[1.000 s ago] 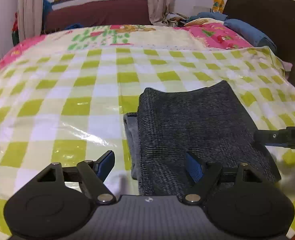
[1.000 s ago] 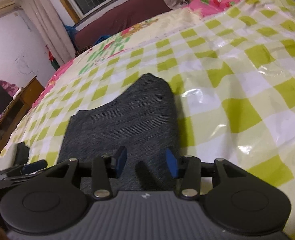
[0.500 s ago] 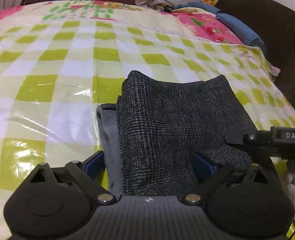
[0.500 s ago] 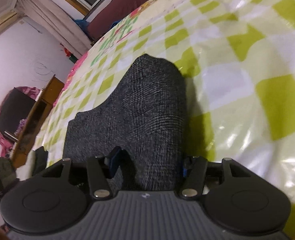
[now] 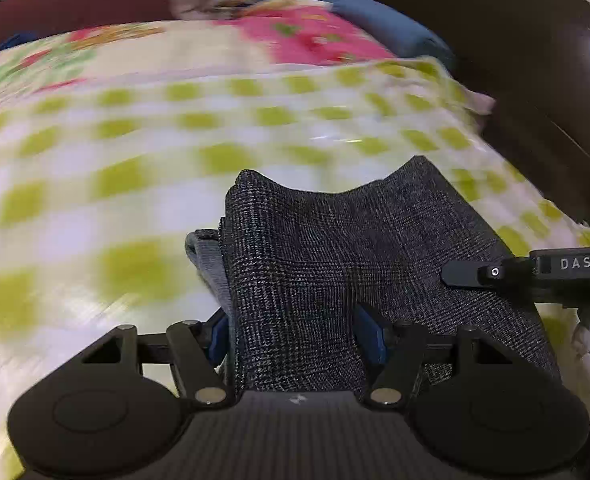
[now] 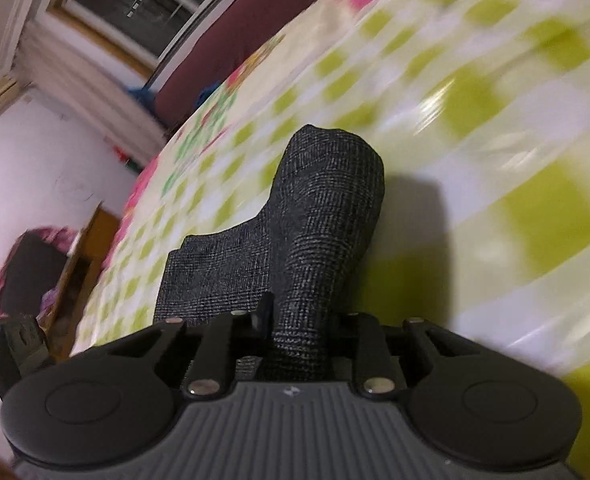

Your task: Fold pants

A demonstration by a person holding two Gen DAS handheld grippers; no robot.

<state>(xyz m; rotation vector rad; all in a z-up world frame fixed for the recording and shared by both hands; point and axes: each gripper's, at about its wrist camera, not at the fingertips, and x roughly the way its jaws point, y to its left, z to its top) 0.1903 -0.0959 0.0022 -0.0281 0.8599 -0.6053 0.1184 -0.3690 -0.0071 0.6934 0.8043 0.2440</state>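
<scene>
Checkered bedspread [image 5: 95, 184] under gripped pants [image 5: 335, 248].

Green-checked bedspread [image 5: 95, 184] motion-blurred; right claw [image 6: 301, 320] fingertips buried under pants [image 6: 327, 216]

My left gripper [image 5: 297, 332] is matte black, with blue pads [image 5: 369, 334], two round side discs, silver pivot screws and a ribbed grey centre bearing a small white mark. My right gripper [image 6: 299, 320] matches; its side bar reads "DAS".
</scene>
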